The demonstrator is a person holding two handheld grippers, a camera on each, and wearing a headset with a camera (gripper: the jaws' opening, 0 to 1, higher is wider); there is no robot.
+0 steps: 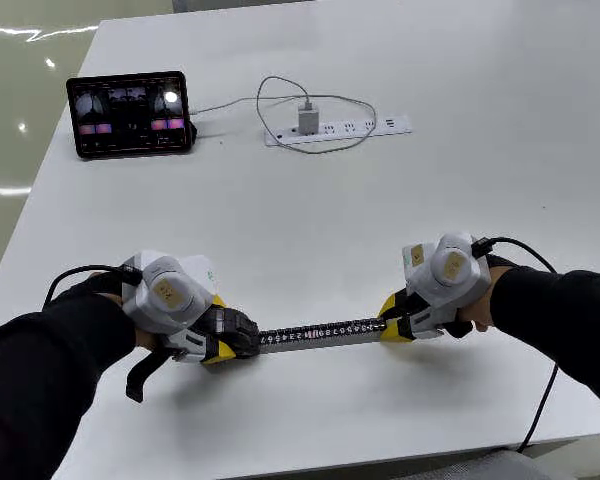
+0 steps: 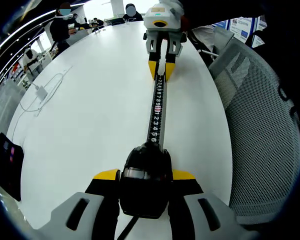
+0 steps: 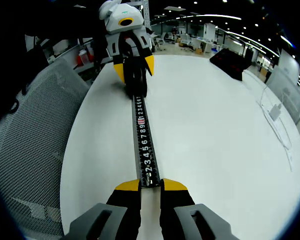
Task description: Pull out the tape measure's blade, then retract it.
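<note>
The left gripper's [image 2: 146, 176] jaws are clamped on either side of the black tape measure [image 2: 146, 192]. Their yellow tips press against the case's flanks, and the case sits between them on the white table [image 2: 90, 115]. The right gripper's [image 3: 150, 186] jaws stand narrow, pinching the free end of the blade [image 3: 144, 145], which lies between the two yellow tips. The blade runs flat and straight along the tabletop from the case's mouth to the right gripper. Its dark face is up, with white numerals readable along it and one reddish mark partway.

In the head view the two grippers face each other near the table's front edge, well apart, with the drawn-out blade bridging the gap between them. Each is held by a hand in a black sleeve, and a black cable trails from each.

Farther back on the table a tablet [image 1: 130, 113] with a lit screen lies to the left. To its right a white power strip [image 1: 340, 128] carries a white charger [image 1: 308, 120], whose thin cable loops on the table and leads to the tablet. In the gripper views a grey mesh chair [image 2: 260, 125] stands just beside the table's near edge
</note>
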